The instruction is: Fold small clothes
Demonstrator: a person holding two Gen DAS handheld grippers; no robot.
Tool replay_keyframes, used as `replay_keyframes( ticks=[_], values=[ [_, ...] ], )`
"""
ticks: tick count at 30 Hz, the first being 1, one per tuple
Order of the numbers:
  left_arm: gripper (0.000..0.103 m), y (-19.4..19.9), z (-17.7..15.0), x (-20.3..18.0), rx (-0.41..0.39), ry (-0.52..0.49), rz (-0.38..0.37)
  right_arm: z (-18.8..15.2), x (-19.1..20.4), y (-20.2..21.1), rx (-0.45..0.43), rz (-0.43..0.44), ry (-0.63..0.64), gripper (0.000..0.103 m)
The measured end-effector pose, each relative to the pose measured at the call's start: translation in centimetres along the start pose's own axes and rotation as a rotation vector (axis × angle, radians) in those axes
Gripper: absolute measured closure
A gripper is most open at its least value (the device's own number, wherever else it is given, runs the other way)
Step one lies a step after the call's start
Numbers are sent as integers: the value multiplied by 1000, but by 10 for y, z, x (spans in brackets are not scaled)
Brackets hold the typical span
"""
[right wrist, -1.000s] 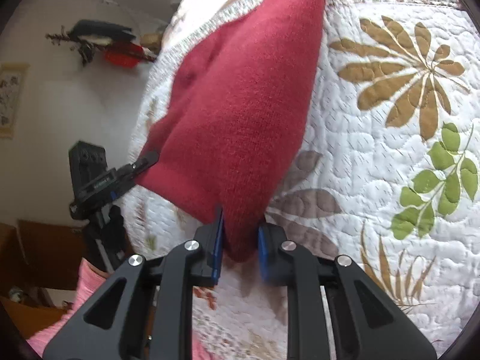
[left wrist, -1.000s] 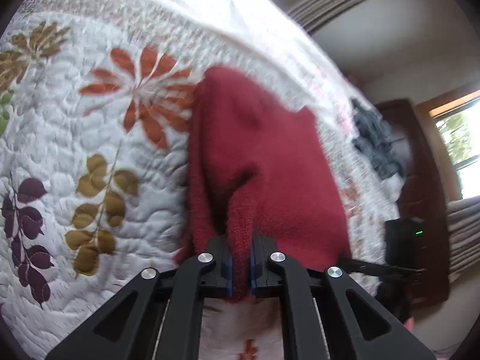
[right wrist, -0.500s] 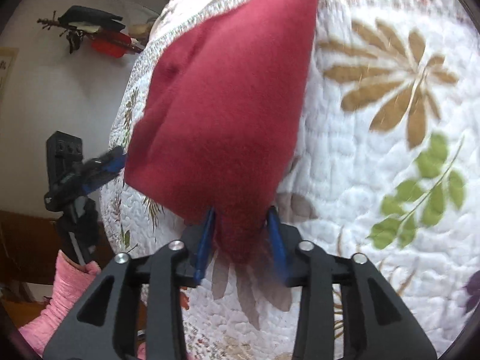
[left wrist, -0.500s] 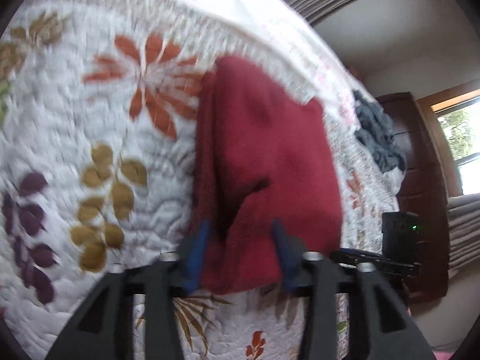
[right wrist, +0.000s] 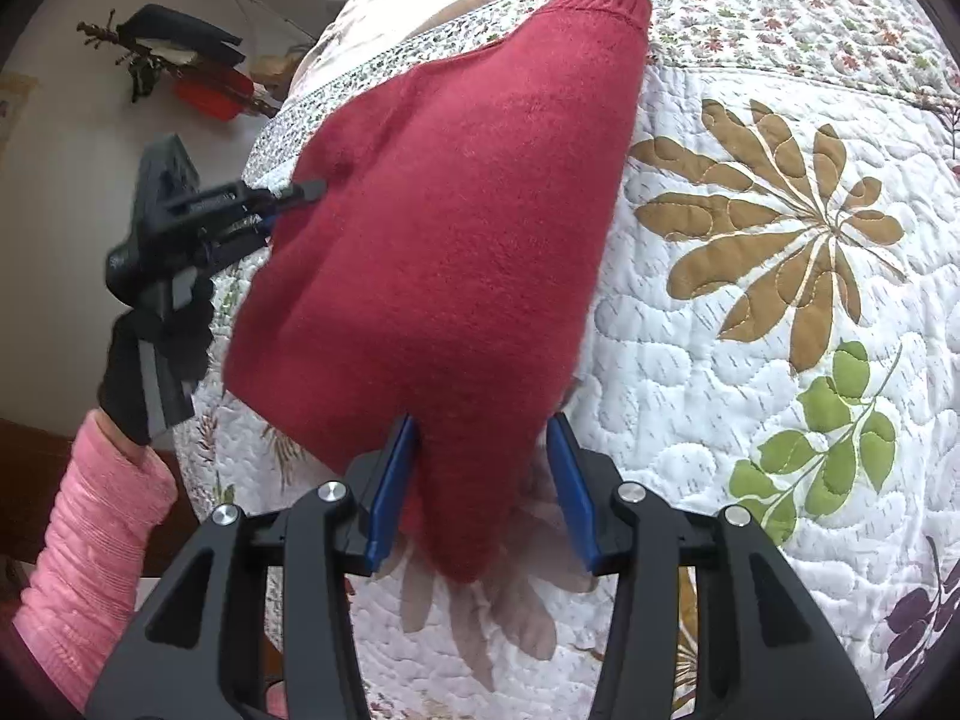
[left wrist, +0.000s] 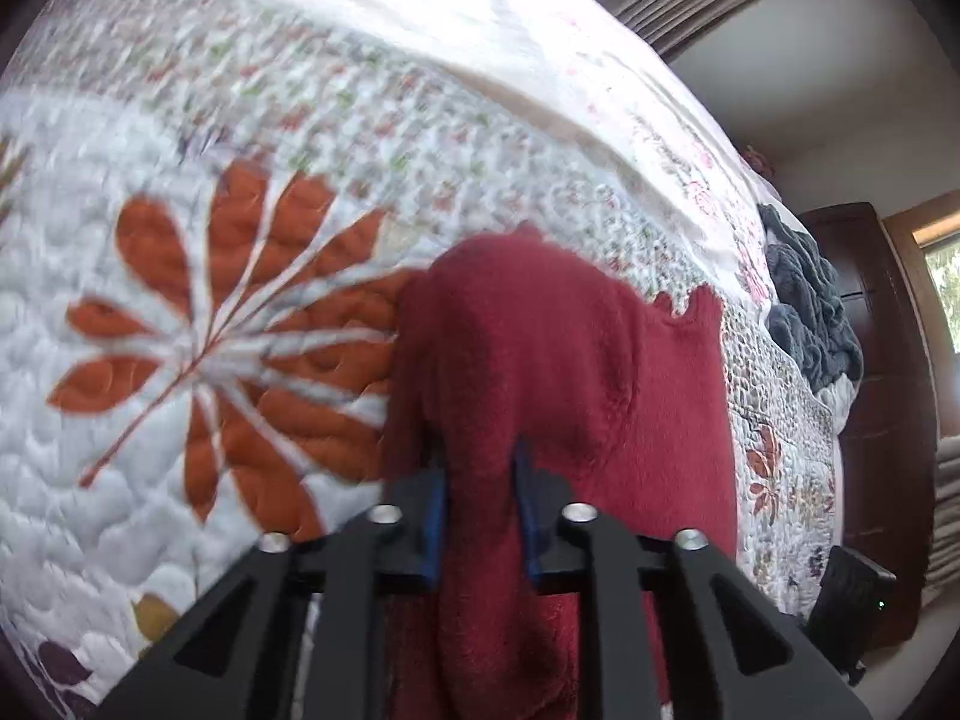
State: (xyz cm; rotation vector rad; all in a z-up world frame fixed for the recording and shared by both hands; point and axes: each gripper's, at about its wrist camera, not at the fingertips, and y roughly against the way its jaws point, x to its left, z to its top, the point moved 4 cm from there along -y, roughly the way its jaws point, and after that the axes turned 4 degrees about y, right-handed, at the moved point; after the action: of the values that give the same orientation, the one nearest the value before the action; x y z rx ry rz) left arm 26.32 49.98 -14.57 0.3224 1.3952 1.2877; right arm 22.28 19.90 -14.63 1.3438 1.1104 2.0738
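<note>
On the bed, item one: a dark red knitted garment (right wrist: 456, 228), lying on a white quilted bedspread (right wrist: 750, 372) patterned with large stitched leaves in rust, tan, green and purple, bordered by a band of small floral print. Ribbed hem or cuff at the far end, near the floral band; nearer end tapering to a bunched corner. Item two: right gripper (right wrist: 483, 492), black with blue pads, jaws parted wide; the tapered red corner lies between them, touching the inner pad on one side and clear of the other. Item three: left gripper (left wrist: 479, 504), same make, jaws parted with a thick fold of the red knit filling the gap between the pads; whether the pads press it or merely flank it cannot be told from the blurred left wrist view. In the right wrist view this left gripper (right wrist: 198, 222) appears at the garment's far side edge, held by a black-gloved hand (right wrist: 153, 360) with a pink sleeve (right wrist: 90, 552). Item four: a crumpled dark grey cloth (left wrist: 810, 318) at the far edge of the bed, well apart from the red garment, beside dark wooden furniture (left wrist: 888, 420).
</note>
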Motion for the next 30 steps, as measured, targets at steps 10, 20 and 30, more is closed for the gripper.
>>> replay_keyframes(
  ticks=[10, 20, 30],
  values=[
    [88, 4, -11, 13, -42, -73, 47, -2, 0, -10, 3, 6, -3, 58],
    [85, 22, -13, 7, -53, -46, 15, 3, 13, -5, -7, 8, -4, 58],
    [47, 38, -23, 36, 24, 52, -129, 18, 2, 11, -71, 88, -57, 48]
  ],
)
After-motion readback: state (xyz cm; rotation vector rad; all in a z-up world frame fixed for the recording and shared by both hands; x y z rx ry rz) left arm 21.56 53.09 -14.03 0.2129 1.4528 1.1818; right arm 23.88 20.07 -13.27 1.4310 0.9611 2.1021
